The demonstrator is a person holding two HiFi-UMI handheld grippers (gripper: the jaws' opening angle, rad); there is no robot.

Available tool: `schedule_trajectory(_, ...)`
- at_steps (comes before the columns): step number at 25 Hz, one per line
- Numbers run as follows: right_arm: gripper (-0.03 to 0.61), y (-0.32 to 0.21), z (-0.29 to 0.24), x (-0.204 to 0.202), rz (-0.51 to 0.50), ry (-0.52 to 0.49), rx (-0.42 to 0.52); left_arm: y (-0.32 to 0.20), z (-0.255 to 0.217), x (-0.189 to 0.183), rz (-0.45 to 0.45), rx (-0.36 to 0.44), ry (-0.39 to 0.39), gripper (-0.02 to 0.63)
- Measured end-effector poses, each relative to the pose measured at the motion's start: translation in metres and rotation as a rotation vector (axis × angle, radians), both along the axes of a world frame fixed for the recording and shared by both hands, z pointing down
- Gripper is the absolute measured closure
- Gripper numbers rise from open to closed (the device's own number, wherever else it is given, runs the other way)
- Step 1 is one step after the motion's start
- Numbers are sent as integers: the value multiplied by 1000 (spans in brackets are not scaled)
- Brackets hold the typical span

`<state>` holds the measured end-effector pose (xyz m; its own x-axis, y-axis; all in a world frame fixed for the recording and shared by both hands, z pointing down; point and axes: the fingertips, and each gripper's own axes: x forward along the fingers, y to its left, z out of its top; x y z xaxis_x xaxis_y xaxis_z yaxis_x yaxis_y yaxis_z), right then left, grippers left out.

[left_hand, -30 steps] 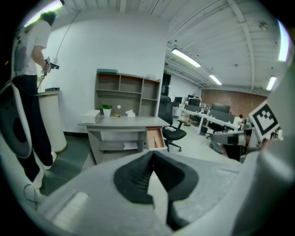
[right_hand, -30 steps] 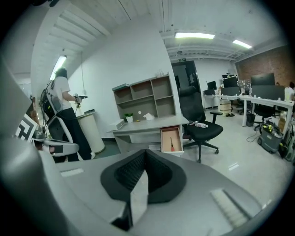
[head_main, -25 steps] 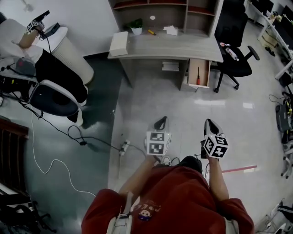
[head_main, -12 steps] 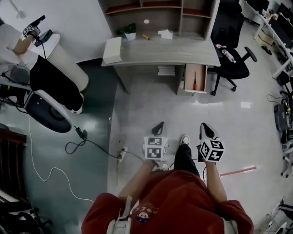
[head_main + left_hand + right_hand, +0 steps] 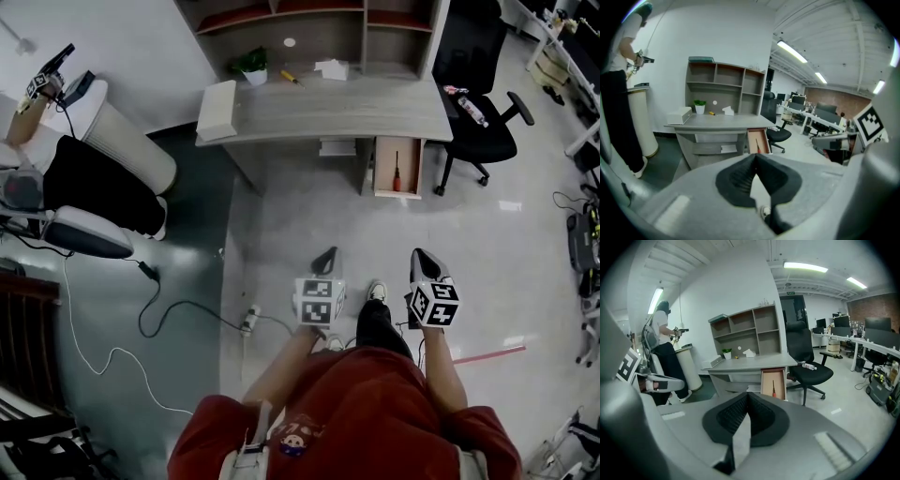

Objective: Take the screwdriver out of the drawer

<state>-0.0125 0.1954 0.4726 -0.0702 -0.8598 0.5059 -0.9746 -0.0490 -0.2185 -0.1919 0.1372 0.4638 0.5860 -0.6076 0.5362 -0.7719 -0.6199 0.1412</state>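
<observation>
The long-shafted screwdriver with a red handle (image 5: 397, 175) lay lengthwise in the open light-wood drawer (image 5: 409, 159), handle end toward the drawer's front. The drawer stood pulled out from under the right end of the grey desk with a shelf unit on top (image 5: 337, 108), just beside the black swivel office chair (image 5: 480, 127).

Both tools were held well apart from the drawer, out over the pale tiled floor (image 5: 309, 216), with the person standing back from the desk. The left gripper (image 5: 326, 253) pointed toward the desk with its dark ribbed pads meeting at the tips; nothing sat between them. The right gripper (image 5: 421, 253) was likewise closed tip to tip and empty. Neither touched anything.

In the left gripper view, the closed jaws of the left gripper (image 5: 754, 157) lined up below the drawer (image 5: 762, 138), and the screwdriver (image 5: 757, 146) showed as a thin dark line inside it. The right gripper view showed much the same — the right gripper (image 5: 747, 395) below the drawer (image 5: 779, 383), the screwdriver (image 5: 773, 388) resting inside.

On the desk sat a white rectangular box (image 5: 217, 97), a small green potted plant (image 5: 251, 64) and a short yellow-handled tool (image 5: 292, 79).
</observation>
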Motion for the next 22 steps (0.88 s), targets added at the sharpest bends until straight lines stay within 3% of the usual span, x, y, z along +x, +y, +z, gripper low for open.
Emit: schedule_trajectory(22, 578, -122, 9, 174, -4, -15, -31, -125, -17, 165, -29, 17, -66, 615)
